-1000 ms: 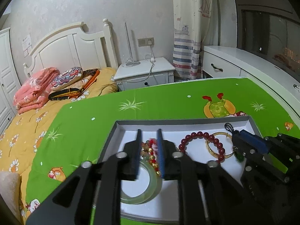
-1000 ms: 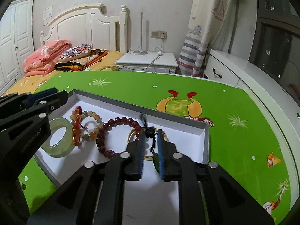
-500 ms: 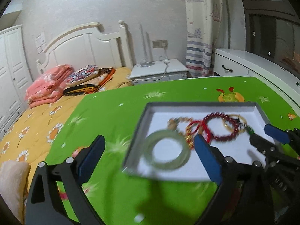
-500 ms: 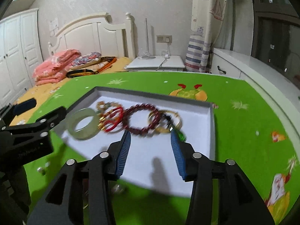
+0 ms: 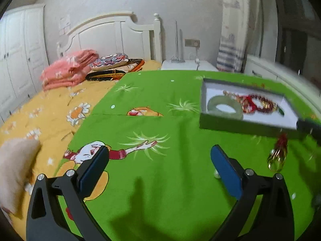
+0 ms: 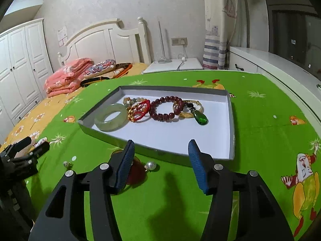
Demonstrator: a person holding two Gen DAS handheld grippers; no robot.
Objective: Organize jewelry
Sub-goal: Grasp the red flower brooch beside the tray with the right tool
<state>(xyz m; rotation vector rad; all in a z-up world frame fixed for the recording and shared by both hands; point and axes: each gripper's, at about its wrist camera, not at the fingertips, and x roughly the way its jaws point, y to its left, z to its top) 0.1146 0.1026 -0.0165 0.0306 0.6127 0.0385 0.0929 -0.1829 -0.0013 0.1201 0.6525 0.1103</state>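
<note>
Now both our tools, left (image 5: 158, 170) and right (image 6: 160, 160), gape empty; we should approach the pearl earring (image 6: 150, 165) low, beside the tray (image 6: 230, 128).

Shallow grey tray with white floor (image 6: 231, 108): I count one
Bracelets and bangles in it: I count five
Green teardrop pendant (image 6: 201, 118): one
Loose white pearl earrings on the cloth: I see two
</note>
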